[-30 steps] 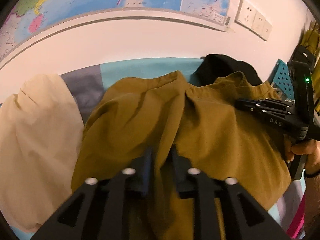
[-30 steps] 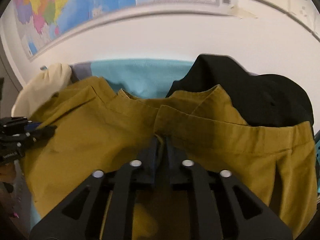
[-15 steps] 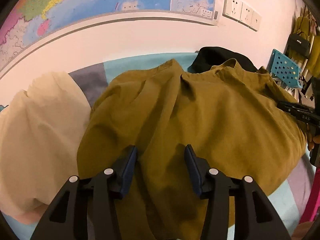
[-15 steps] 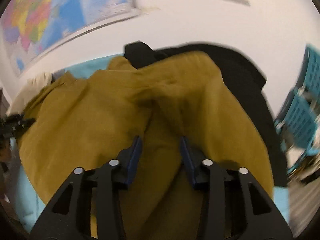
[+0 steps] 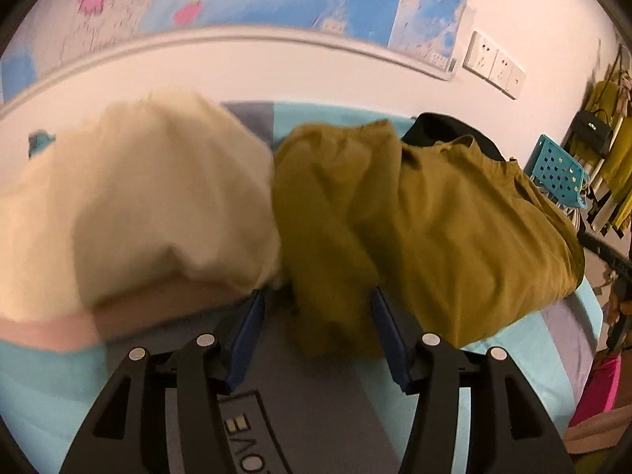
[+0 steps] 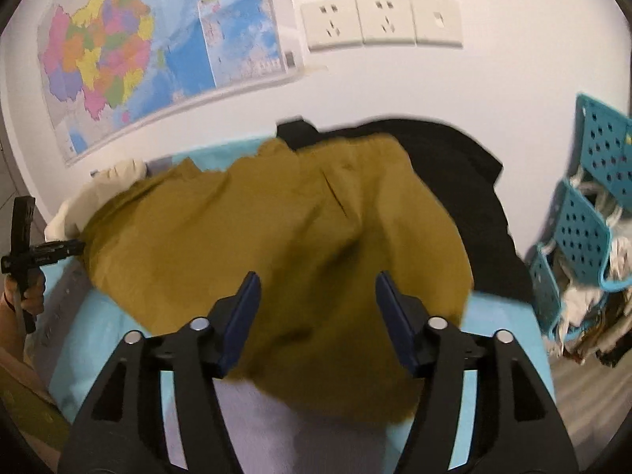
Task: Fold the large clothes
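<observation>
mustard garment (image 6: 276, 245) lies bunched; left gripper (image 5: 314, 308) and right gripper (image 6: 318, 296) opening, gripping nothing.

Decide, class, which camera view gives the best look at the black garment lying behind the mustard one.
The right wrist view. There the black garment spreads broadly behind and to the right of the mustard garment, with its edge showing against the wall. The left wrist view shows only a small dark hump peeking over the mustard cloth.
</observation>
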Available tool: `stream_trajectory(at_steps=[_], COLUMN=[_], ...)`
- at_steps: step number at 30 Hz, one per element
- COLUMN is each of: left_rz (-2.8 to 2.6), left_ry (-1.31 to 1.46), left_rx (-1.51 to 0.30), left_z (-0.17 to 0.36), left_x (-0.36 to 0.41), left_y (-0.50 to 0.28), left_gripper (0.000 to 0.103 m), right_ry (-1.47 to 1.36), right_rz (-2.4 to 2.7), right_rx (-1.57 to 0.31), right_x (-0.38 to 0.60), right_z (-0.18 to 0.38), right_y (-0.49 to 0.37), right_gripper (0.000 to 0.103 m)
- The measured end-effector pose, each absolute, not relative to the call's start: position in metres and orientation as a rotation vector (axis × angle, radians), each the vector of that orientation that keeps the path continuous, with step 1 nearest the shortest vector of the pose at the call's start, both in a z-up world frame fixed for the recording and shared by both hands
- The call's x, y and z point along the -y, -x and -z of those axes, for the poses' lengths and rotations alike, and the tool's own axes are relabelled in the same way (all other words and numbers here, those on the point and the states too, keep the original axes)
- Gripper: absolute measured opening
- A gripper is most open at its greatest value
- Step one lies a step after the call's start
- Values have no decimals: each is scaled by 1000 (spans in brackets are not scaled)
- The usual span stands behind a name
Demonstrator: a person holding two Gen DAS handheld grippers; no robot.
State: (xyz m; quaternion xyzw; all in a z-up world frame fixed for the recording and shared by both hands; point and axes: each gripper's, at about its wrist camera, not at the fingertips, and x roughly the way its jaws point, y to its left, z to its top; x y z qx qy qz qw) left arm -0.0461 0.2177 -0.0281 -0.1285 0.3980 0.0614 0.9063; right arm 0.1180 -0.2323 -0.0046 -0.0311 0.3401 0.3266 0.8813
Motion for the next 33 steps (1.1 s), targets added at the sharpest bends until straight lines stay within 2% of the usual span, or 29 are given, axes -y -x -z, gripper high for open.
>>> stream_trajectory(at_steps=[1, 2, 3, 4, 7, 10, 12, 13, 15, 17, 19, 20, 21, 25, 26, 27, 28, 30, 32, 33], left_rz=[-122, -100, -75, -70, -85, -123, -126, -130, -109, -63, -58, -49, -47, -31, -22, -29, -48, -43, -38, -10], left_ry=[276, 286, 278, 262, 257, 302, 313, 294, 302, 331, 330, 330, 330, 305, 307, 305, 299, 281, 309, 359], left_rx=[-813, -799, -792, -803, -817, -813, -807, -803, -796, -755, -735, -733, -736, -762, -767, -774, -781, -770, -762, -740], left_z=[29, 31, 33, 37, 38, 37, 38, 37, 33, 26, 24, 24, 25, 35, 37, 41, 44, 43, 34, 27], left_x=[-218, -218, -217, -216, -219, -234, -233, -229, -224, -222, -220, -219, -217, -207, -206, -204, -202, -198, -202, -207], left_y=[48, 47, 45, 43, 47, 63, 68, 69, 72, 76, 79, 78, 76, 58, 53, 46, 39, 37, 39, 45], left_gripper=[51, 39, 31, 19, 8, 7, 7, 8, 25, 57, 62, 67, 71, 73, 73, 72, 65, 36, 13, 13], right_ry=[68, 87, 91, 78, 15, 11, -28, -57, -99, -141, -162, -174, -201, -270, -267, -261, -268, -268, -252, -292], right_rz=[-661, -643, -625, -607, -586, -570, -591, -608, -632, -618, -600, -588, -584, -633, -645, -657, -692, -732, -756, -781], right_rx=[-732, -747, -745, -750, -767, -772, -777, -767, -729, -698, -693, -714, -746, -833, -835, -824, -830, -825, -798, -774], right_x=[235, 235, 235, 239, 248, 247, 250, 255, 266, 281, 292, 297, 302, 297, 292, 289, 285, 281, 287, 297], right_z=[13, 21, 26, 30, 37, 38, 33, 28, 19, 14, 16, 21, 29, 59, 62, 63, 63, 56, 37, 27], right_y=[-119, -121, -123, -127, -139, -140, -137, -133, -121, -109, -103, -102, -104, -119, -122, -124, -128, -129, -126, -124], right_gripper=[59, 54, 40, 36, 29, 29, 37, 41, 56, 66, 74, 82, 84, 83, 79, 70, 62, 31, 16, 13])
